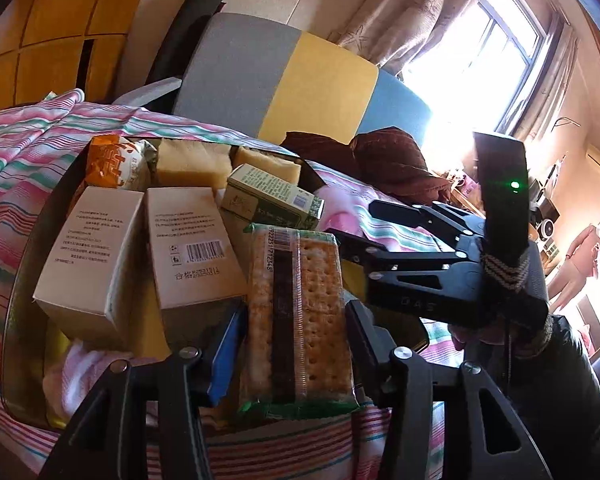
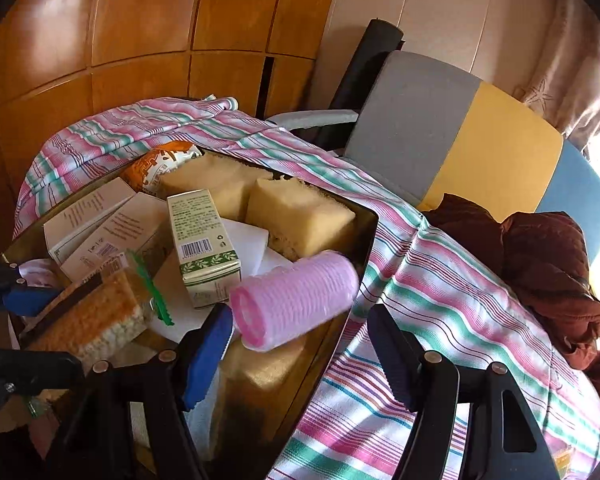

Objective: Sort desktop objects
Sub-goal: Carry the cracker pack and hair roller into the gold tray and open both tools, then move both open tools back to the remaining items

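A packet of crackers was pinched between the fingers of the left gripper and held over the near edge of a dark tray. The tray was crowded with two white boxes, a green box, an orange packet and wrapped yellow cakes. A pink hair roller was seen blurred at the tray's right rim, just ahead of the right gripper, whose fingers were spread wide with nothing between them. The tray was set on a striped cloth.
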Demonstrator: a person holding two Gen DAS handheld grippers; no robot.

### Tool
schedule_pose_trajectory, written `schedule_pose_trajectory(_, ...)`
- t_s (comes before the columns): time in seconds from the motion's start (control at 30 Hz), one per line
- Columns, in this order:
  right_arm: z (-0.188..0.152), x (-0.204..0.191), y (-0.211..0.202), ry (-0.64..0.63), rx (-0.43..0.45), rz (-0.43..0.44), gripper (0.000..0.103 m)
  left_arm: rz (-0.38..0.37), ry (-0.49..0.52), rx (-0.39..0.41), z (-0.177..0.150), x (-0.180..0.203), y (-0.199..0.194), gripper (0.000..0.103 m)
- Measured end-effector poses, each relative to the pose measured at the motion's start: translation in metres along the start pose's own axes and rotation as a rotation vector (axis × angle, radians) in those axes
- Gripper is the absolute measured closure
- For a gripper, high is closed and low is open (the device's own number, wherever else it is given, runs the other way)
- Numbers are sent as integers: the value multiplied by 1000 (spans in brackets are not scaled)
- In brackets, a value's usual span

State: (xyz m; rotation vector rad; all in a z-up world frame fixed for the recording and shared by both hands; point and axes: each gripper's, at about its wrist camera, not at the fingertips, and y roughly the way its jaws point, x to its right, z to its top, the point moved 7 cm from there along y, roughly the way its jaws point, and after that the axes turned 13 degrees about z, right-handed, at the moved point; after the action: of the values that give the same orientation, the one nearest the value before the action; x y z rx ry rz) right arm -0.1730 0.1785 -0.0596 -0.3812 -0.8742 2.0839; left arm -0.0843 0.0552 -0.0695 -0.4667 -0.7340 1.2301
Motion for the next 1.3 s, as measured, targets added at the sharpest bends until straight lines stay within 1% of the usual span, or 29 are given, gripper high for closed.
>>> schedule_pose_trajectory(0.13,-4,4,-15,68,47,3,30,33,7,-3,-5,-5,-2,49)
schedule_pose_trajectory(0.17,-6,5,-19,87,59,5,30,51,24,-9,-8,-5,1,46)
schedule_pose_trajectory(0.2,-8,6,-23,107,69,6,29,78,50,-16,-11,-4,5,46)
schedule_pose_trajectory(0.3,-19,6,-36,154,98,3,29,142,100,-10,-15,-5,11,46)
schedule_pose_trajectory(0.37,-27,5,-46,180,117,1,29,114,85,-5,-13,-5,11,46)
schedule_pose_trajectory(0.7,-78,12,-90,336,180,-15,29,128,79,56,1,-13,-6,47)
schedule_pose_trajectory(0.8,-98,19,-100,383,189,-28,29,119,70,77,0,-15,-19,47)
schedule_pose_trajectory(0.87,-113,26,-106,422,191,-43,29,127,64,82,-2,-17,-23,47)
schedule_pose_trajectory(0.93,-130,37,-114,469,191,-69,29,120,55,75,-2,-17,-24,47)
schedule_pose_trajectory(1.1,-176,75,-139,598,193,-169,28,69,95,85,1,9,-28,46)
schedule_pose_trajectory(1.23,-211,109,-167,712,214,-260,28,-2,166,65,5,51,-17,46)
schedule_pose_trajectory(1.3,-226,122,-182,758,230,-303,28,-43,207,42,6,78,-9,46)
